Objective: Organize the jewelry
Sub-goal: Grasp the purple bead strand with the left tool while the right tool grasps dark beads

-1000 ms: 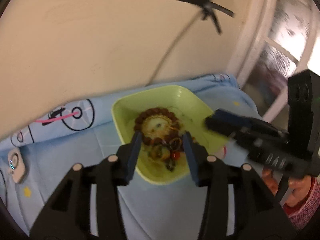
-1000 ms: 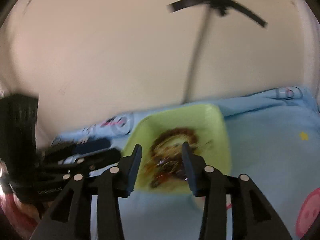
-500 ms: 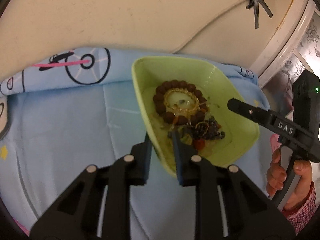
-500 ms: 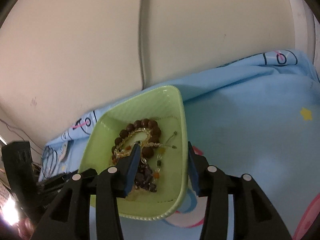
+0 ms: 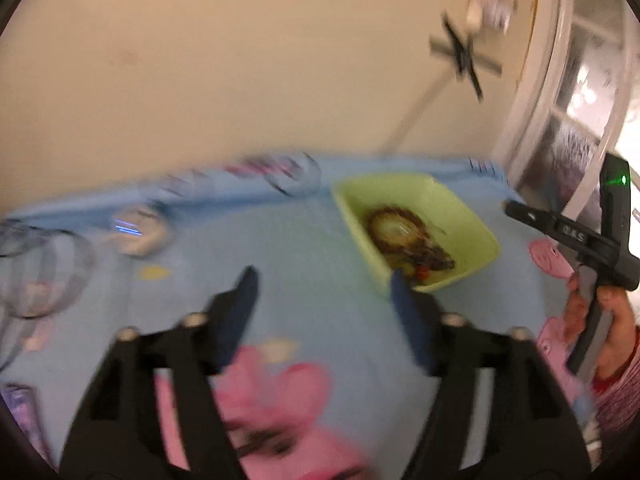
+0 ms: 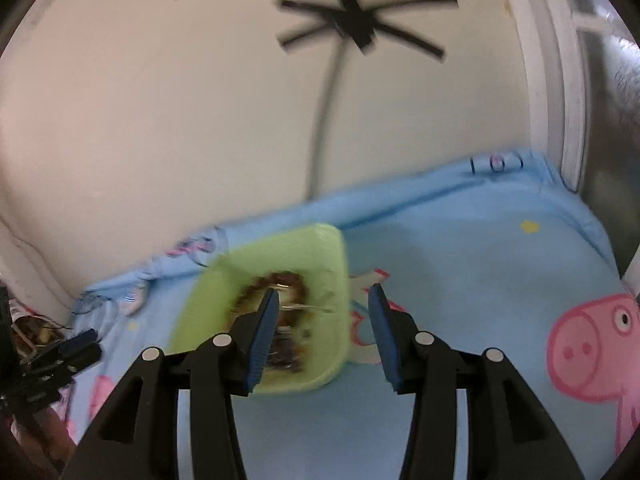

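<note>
A light green tray (image 5: pixel 476 232) lies on the blue cartoon-print cloth, and a brown bead bracelet (image 5: pixel 396 224) and a heap of dark and red beads (image 5: pixel 430 266) lie in it. My left gripper (image 5: pixel 323 280) hangs over bare cloth to the left of the tray's near corner. Its jaws are opening wide with nothing between them. In the right wrist view my right gripper (image 6: pixel 324 292) straddles the right wall of the tray (image 6: pixel 340 264) with both pads off it, and the bracelet (image 6: pixel 286 282) lies beyond its left finger. The views are blurred.
A small white device with a blue light (image 5: pixel 136 232) and clear round rings (image 5: pixel 36 276) lie at the left of the cloth. A hand (image 5: pixel 612 320) holds the right gripper's handle at the right edge. The wall with a taped cable (image 6: pixel 352 20) stands behind, and a white door frame (image 6: pixel 548 80) at the right.
My left gripper was shut on the tray's near rim. It has let go, opened wide and drawn back to the left. The tray now lies farther off. The right gripper has shifted toward the tray's right wall.
</note>
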`<action>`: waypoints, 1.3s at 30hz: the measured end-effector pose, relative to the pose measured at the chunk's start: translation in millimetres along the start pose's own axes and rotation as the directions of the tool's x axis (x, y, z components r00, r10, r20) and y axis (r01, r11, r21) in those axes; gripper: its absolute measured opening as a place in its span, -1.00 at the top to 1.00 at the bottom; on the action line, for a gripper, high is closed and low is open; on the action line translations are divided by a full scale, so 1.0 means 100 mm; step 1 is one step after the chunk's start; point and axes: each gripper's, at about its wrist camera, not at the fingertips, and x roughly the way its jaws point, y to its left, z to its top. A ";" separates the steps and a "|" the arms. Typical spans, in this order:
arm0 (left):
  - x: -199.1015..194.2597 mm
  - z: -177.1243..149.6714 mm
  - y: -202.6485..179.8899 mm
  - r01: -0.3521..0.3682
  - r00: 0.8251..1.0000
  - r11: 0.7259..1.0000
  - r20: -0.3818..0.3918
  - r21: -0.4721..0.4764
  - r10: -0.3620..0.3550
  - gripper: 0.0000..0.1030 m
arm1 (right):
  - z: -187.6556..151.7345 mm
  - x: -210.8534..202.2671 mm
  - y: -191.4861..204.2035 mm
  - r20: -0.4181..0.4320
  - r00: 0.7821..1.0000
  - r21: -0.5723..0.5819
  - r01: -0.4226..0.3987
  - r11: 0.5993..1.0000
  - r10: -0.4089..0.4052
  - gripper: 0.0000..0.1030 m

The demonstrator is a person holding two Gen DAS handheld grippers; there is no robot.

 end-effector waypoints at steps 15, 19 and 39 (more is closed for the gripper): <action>-0.79 -1.01 1.20 -0.127 0.987 0.980 -0.117 -0.152 0.110 -0.15 | -1.26 0.29 1.44 -0.328 0.895 -0.118 -0.357 0.927 0.303 0.33; -0.59 -1.13 0.82 -0.023 0.982 0.997 -0.186 -0.075 0.008 -0.04 | -1.35 0.24 1.66 -0.347 0.888 -0.196 -0.383 0.903 0.301 0.55; -0.05 -0.96 -0.17 0.202 0.937 0.979 -0.291 -0.001 -0.193 0.86 | -1.37 0.05 1.73 -0.304 0.909 -0.387 -0.391 0.835 0.285 1.00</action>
